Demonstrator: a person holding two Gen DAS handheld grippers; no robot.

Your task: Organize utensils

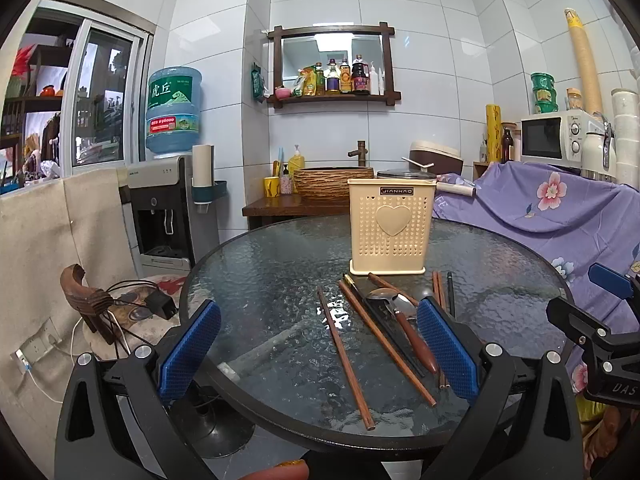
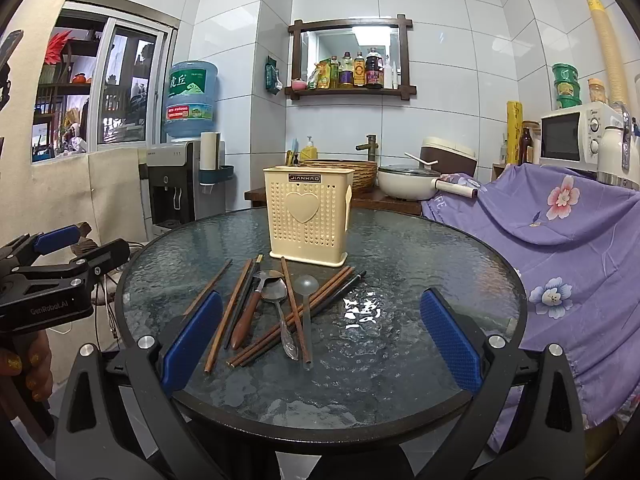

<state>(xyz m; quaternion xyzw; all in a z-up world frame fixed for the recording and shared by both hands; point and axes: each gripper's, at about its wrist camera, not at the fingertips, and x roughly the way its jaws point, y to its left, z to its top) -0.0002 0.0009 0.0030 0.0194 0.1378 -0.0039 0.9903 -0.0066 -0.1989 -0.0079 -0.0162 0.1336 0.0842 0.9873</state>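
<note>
No utensil is yet gripped: left gripper (image 1: 318, 354) and right gripper (image 2: 320, 344) are held wide apart, a first pick-up from the chopsticks (image 2: 224, 312) and spoons (image 2: 280, 304) into the holder (image 2: 308, 216) being judged next.

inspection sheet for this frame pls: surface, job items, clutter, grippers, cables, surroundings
Surface: round glass table, textured top, dark rim.
Job's things: cream utensil holder upright at the far side; chopsticks, wood-handled spoon, metal spoon and clear ladle lie loose and overlapping before it.
Clutter: nothing seen on the table.
Grippers: left gripper and right gripper both open, holding nothing, above the near rim.
Cables: adapter and cords on a stool to the left.
Surroundings: water dispenser, sink, microwave, purple floral cloth.
</note>
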